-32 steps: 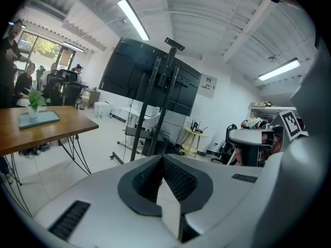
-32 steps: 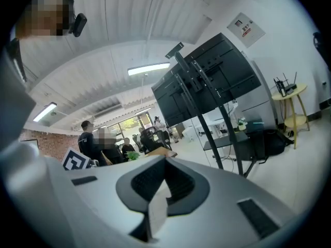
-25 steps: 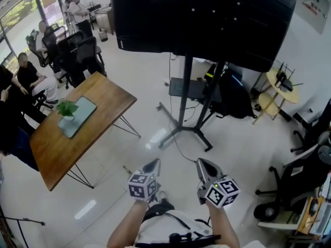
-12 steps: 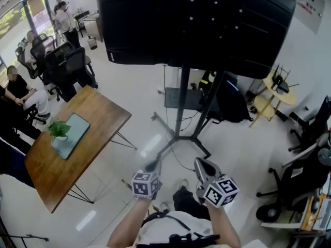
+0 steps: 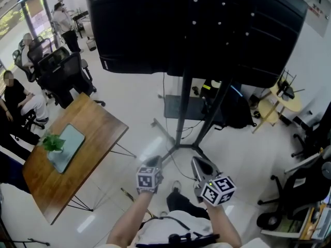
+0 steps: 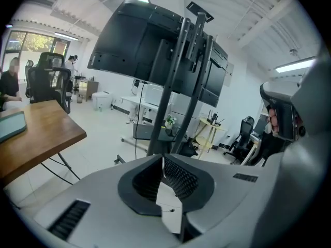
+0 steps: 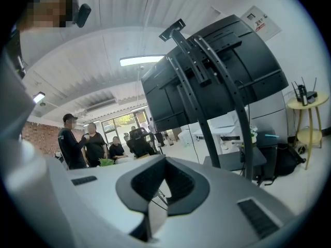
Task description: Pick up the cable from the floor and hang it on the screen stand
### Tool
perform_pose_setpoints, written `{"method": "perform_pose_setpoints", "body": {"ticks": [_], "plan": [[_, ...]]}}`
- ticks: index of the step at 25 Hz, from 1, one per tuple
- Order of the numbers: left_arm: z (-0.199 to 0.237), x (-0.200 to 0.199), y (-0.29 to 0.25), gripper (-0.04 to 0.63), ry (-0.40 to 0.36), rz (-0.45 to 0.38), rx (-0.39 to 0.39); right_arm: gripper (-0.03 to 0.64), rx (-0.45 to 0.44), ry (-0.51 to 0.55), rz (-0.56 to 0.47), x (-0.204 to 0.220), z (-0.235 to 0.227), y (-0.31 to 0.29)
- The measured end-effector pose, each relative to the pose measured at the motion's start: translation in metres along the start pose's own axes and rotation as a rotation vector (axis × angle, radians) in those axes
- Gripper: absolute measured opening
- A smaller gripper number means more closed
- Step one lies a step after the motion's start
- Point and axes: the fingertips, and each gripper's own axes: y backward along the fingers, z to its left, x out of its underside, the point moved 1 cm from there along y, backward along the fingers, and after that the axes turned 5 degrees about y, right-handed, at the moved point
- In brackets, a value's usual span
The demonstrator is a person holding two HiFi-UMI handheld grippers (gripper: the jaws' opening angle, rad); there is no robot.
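A large black screen on a black stand fills the top of the head view. The stand's splayed legs rest on the pale floor. A thin dark cable trails on the floor from the base toward my feet. My left gripper hovers just before the base. Its jaws are beginning to open, the tips still meet, and nothing is between them. My right gripper is shut and empty beside it. Both gripper views look up at the stand past the jaws.
A wooden table with a small plant stands at the left. Office chairs and seated people are beyond it. A black bag, a small yellow side table and a black chair stand at the right.
I have moved closer to the screen stand. Both grippers now hover nearer its base, and the left one has turned so its marker cube faces me.
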Motion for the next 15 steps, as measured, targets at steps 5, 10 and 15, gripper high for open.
{"method": "perform_pose_setpoints", "body": {"ticks": [5,10,15], "plan": [[0.021,-0.028,-0.061,0.008,0.024,0.02,-0.032,0.008,-0.003,0.019,0.04,-0.008,-0.043,-0.051],[0.041,-0.048,-0.121,0.009,0.019,0.058,-0.054,0.008,-0.011,0.024,0.091,-0.004,-0.078,-0.09],[0.062,-0.071,-0.18,0.036,0.0,0.096,-0.093,0.008,-0.017,0.011,0.14,0.001,-0.11,-0.117]]}}
